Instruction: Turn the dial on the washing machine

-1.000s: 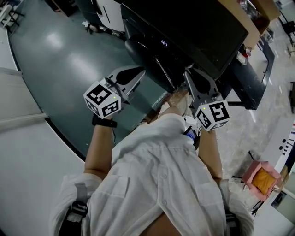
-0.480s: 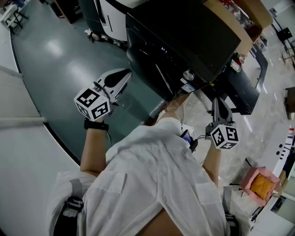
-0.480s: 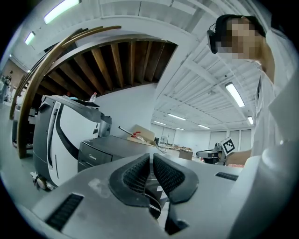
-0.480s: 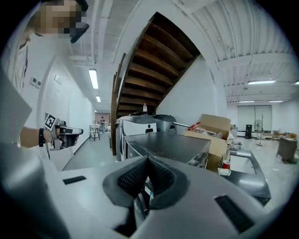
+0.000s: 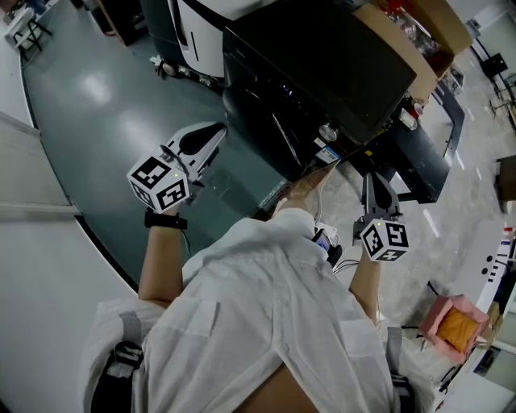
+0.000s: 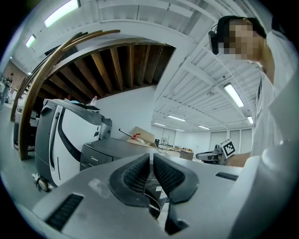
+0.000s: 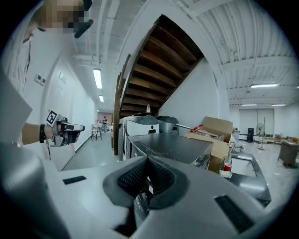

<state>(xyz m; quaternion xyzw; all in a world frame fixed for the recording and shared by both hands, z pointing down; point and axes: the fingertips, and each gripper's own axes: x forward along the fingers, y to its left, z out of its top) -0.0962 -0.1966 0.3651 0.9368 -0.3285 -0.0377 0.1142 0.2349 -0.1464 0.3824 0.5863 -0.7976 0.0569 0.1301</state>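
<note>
The dark washing machine (image 5: 322, 56) stands at the top centre of the head view, with its small silver dial (image 5: 328, 131) on the front edge near the right corner. My right gripper (image 5: 373, 179) hangs to the lower right of the dial, apart from it, jaws shut on nothing. My left gripper (image 5: 218, 129) is held over the floor left of the machine, also shut and empty. The left gripper view shows the closed pads (image 6: 150, 158) before the grey machine (image 6: 105, 151). In the right gripper view the shut jaws point at the machine's top (image 7: 175, 144).
A white appliance (image 5: 189, 24) stands left of the washing machine, and an open cardboard box (image 5: 407, 36) behind it. A dark metal bench (image 5: 431, 157) lies to the right. A pink box (image 5: 459, 314) sits on the floor at lower right. A wooden staircase (image 7: 159, 51) rises behind.
My right gripper has drawn back from the machine's front near the dial, moving right and down. The left gripper has shifted slightly left. Both stay shut.
</note>
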